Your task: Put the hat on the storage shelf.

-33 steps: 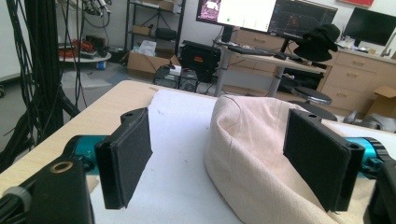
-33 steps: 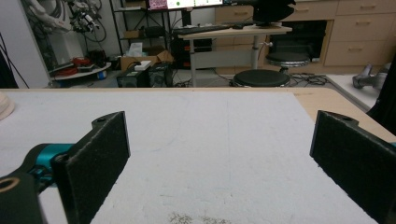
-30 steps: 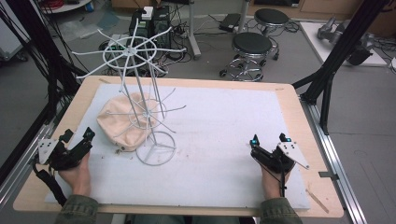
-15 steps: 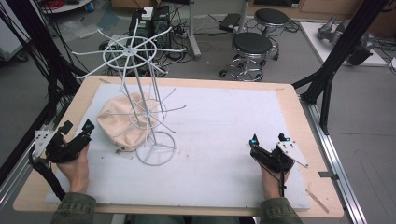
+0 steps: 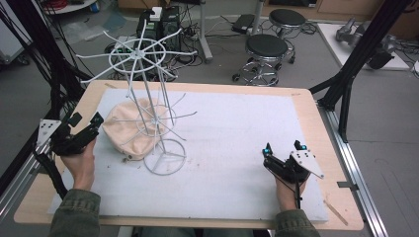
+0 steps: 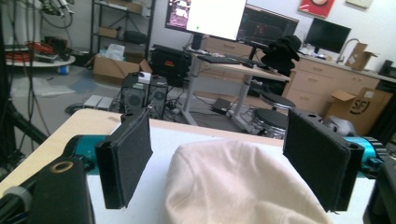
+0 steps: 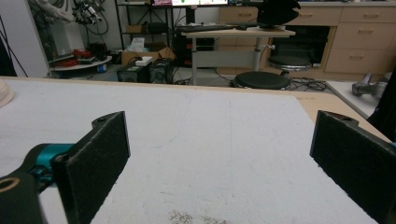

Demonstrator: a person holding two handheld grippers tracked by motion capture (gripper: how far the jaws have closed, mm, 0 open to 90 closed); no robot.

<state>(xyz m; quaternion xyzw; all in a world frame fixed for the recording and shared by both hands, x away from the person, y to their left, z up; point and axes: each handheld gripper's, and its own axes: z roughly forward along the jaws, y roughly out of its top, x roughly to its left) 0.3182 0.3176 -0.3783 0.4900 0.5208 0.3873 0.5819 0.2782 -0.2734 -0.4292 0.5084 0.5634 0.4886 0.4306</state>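
A cream cloth hat lies on the white mat, partly under the arms of a white wire rack that stands on a ring base. My left gripper is open at the mat's left edge, just left of the hat. In the left gripper view its jaws stand wide apart, with the hat rising between and just beyond them. My right gripper rests open near the mat's front right. In the right gripper view only bare mat lies between the jaws.
The white mat covers most of the wooden table. Black frame posts stand at the table's left and right sides. Stools and computer cases stand on the floor behind the table.
My left gripper has moved away from me and slightly right, along the mat's left edge, closing in on the hat. The right gripper has stayed put.
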